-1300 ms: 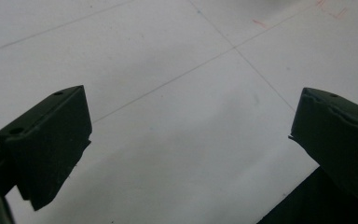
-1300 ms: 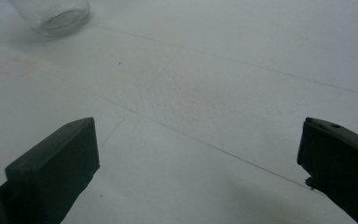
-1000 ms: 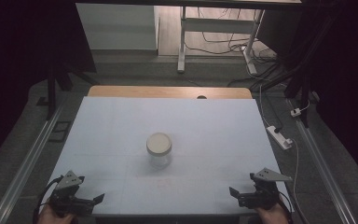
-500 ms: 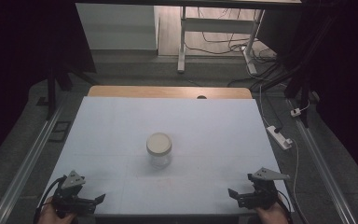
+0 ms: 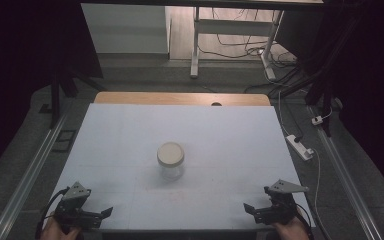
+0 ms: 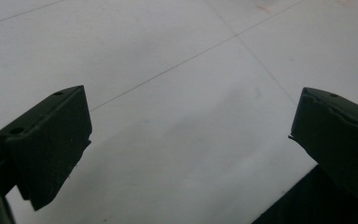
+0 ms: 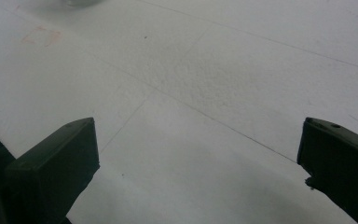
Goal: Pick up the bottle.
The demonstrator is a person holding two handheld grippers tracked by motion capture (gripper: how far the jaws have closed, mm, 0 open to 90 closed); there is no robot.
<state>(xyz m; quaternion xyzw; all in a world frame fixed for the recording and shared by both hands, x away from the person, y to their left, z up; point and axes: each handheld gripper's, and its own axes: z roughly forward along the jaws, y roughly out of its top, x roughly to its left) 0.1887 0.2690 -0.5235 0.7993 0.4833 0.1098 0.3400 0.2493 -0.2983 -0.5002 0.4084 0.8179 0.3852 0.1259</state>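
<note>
A clear glass jar [image 5: 170, 161] with a pale, cream-coloured lid [image 5: 170, 153] stands upright near the middle of the white counter [image 5: 130, 135], alone on the sheet, with the lid sitting flat on its mouth. Both grippers are well apart from it, down at the near edge.

The left gripper [image 5: 102, 213] sits at the near left corner of the counter, held by a hand [image 5: 55, 231] that comes in from the bottom of the high view; its grey three-cornered plate faces up and its jaws point inward, toward the counter's middle. In the left gripper view the left gripper [image 6: 189, 140] has its two black jaws spread wide, with nothing between them but bare white sheet crossed by thin lines, and the dark drop past the counter's edge at the lower right.

The right gripper [image 5: 250, 208] mirrors it at the near right corner, held by the other hand [image 5: 292, 231], jaws pointing inward as well. In the right gripper view the right gripper [image 7: 198, 154] also has its jaws spread wide and empty over the white surface — faint lines cross the sheet there, and a faded reddish mark [image 7: 42, 36] lies at the upper left. A pale shape at the very top edge of that view may be the jar's base, though too little of it shows to be sure.

Beyond the far edge of the white sheet a strip of bare wood [image 5: 180, 98] runs across — a white power strip [image 5: 300, 146] lies on the floor to the right.
</note>
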